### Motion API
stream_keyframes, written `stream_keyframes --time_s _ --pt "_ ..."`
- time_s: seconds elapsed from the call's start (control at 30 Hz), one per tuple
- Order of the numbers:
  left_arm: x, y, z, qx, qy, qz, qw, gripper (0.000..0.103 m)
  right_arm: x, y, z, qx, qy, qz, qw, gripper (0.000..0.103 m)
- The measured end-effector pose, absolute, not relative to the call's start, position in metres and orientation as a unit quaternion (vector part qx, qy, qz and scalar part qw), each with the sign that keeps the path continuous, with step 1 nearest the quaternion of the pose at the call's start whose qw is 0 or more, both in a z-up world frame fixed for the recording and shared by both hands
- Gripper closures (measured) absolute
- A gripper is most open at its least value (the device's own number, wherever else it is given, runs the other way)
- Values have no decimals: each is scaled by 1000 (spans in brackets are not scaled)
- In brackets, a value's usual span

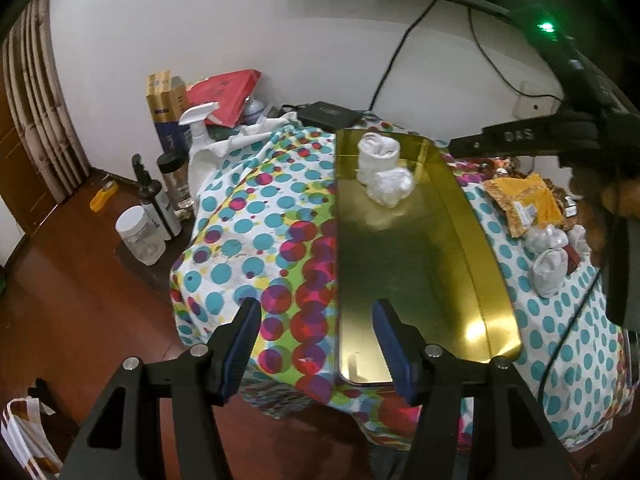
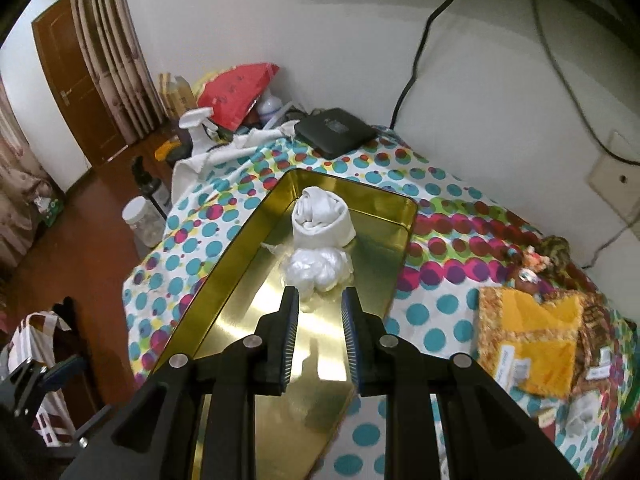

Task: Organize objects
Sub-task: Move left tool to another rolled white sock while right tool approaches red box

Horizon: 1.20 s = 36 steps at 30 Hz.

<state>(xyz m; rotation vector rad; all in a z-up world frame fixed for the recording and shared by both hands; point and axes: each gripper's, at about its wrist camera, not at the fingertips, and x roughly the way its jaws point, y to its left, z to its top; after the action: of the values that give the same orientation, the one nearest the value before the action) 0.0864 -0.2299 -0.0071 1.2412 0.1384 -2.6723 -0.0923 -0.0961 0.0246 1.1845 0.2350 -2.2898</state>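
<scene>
Hovering empty and nearly closed, the right gripper (image 2: 319,300) sits just behind a crumpled white plastic bundle (image 2: 318,270) in the shallow gold metal tray (image 2: 224,264); the left gripper (image 1: 316,312) stands open. Next, I judge: fetching another white bundle (image 1: 549,274).

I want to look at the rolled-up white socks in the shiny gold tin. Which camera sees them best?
The right wrist view: the rolled white sock bundle is close, showing its folds. The left wrist view shows it smaller, at the gold metal tray's far end.

I see a white wall (image 2: 340,40) ahead of my tongs, reddish wooden floor (image 1: 80,280) to their left, striped curtains (image 2: 116,60) beside a brown door (image 2: 76,80)
</scene>
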Motion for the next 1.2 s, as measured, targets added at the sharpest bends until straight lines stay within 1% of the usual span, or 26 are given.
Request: stream_keyframes --time_s 0.1,0.3,0.57,0.67,0.7,0.73,0.8,0.93,1.07,1.2 --pt "84 -219 -5 419 45 -903 85 43 -80 -78 31 434 84 -856 267 80" --pt "77 -185 3 413 22 -909 56 43 -55 -14 38 429 60 -870 238 73" --pt "60 -130 9 408 0 -913 5 43 -38 90 17 451 12 -877 167 72" --pt "50 -103 10 406 -10 -914 -26 43 -33 123 3 462 -10 -875 143 69" --pt "45 -91 9 409 -15 -912 -40 43 -30 131 -1 464 -18 -874 142 66" --pt "42 -84 8 411 -16 -910 -49 43 -28 138 -5 465 -24 -874 138 60" --pt "33 -65 3 415 -18 -907 -70 43 -20 150 -13 457 -21 -880 128 54" --pt "17 -34 -11 420 -30 -902 -91 43 -11 166 -23 458 -24 -880 122 46" --pt "0 -7 -27 416 -59 -902 -98 43 -10 178 -31 456 -20 -882 115 44" --pt "-14 4 -45 430 -55 -896 -95 43 -16 184 -41 457 -21 -882 109 42"
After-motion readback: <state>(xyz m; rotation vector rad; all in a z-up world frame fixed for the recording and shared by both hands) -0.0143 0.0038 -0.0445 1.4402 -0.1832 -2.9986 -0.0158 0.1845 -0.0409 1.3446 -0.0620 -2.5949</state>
